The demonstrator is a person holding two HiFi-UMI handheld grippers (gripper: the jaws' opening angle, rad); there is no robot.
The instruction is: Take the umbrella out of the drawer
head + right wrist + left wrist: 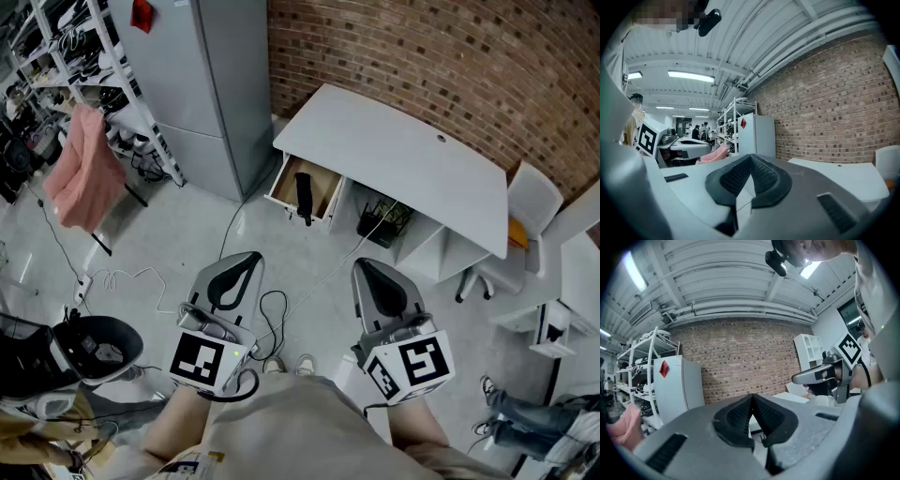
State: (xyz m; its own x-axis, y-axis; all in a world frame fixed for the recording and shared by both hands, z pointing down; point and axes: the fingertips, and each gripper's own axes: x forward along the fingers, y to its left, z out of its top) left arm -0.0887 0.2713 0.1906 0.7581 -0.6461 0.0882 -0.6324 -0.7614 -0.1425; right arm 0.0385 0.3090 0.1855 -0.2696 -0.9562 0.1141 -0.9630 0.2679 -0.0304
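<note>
Forearms are showing at the bottom of the head view, both stretched forward toward the white desk (403, 155), each carrying one gripper at about level.

Left gripper (249, 257) is angling toward the desk's drawer end, with its marker cube (208, 361) sitting at the wrist end. In the left gripper view its dark ribbed pads (736, 416) are meeting at the tips: clenched, nothing between them.

Right gripper (362, 265) is sitting just beside the left one and leaning toward the same end of the desk. In the right gripper view its pads (765, 177) are pressing together at the tips: clenched, also empty.

Grey floor is lying between the grippers and the desk, and a thin white cable (323, 274) is running across it toward the desk.

Drawer (323, 183) is standing pulled out under the desk's left end, showing a wooden inside. Umbrella (304, 195), black and folded, is lying lengthwise in it, one end reaching the drawer's front edge. It is well apart from both grippers, ahead of them and roughly midway between their lines; neither is touching it.

Dark bin (384, 220) is sitting in the open desk compartment just right of the drawer. Grey cabinet (202, 84) is standing left of the desk, a white chair (530, 202) at its right end, and a brick wall (450, 56) is running behind it.
</note>
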